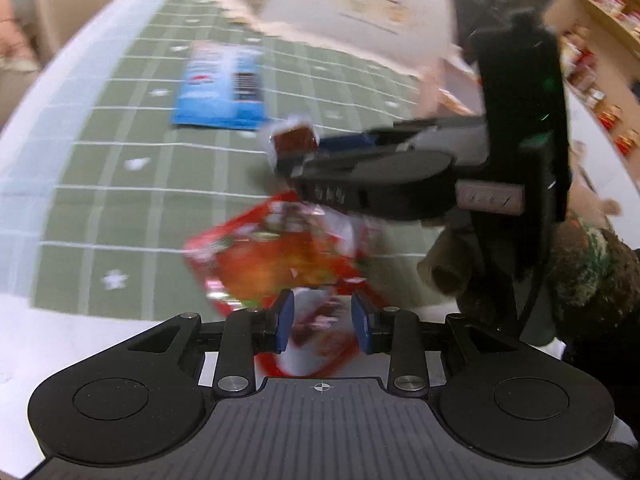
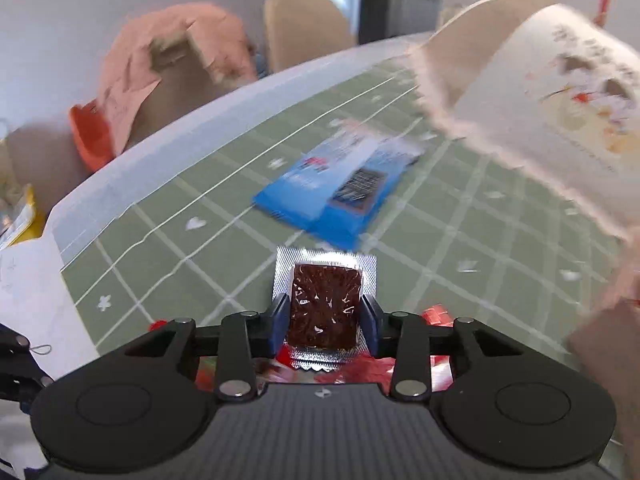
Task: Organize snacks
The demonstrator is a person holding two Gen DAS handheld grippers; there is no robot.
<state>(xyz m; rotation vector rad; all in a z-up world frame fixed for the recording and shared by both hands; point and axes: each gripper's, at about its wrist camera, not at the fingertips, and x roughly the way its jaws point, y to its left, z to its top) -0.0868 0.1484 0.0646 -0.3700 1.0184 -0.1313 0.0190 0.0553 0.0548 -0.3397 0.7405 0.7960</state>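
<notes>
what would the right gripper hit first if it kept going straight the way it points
Probably the green checked cloth just short of the blue packet, which lies next in line. The right gripper points down at the table, holding a small brown snack. Depth is unclear.

A green mat [image 2: 460,236] crossed by white grid lines and dotted with small white motifs is covering the white bench [image 2: 168,148]; at 12 o'clock a blue packet [image 2: 316,200] is showing a dark label, while a dark red-brown snack in silver foil [image 2: 325,304] is gleaming above a red wrapper [image 1: 276,260].
</notes>
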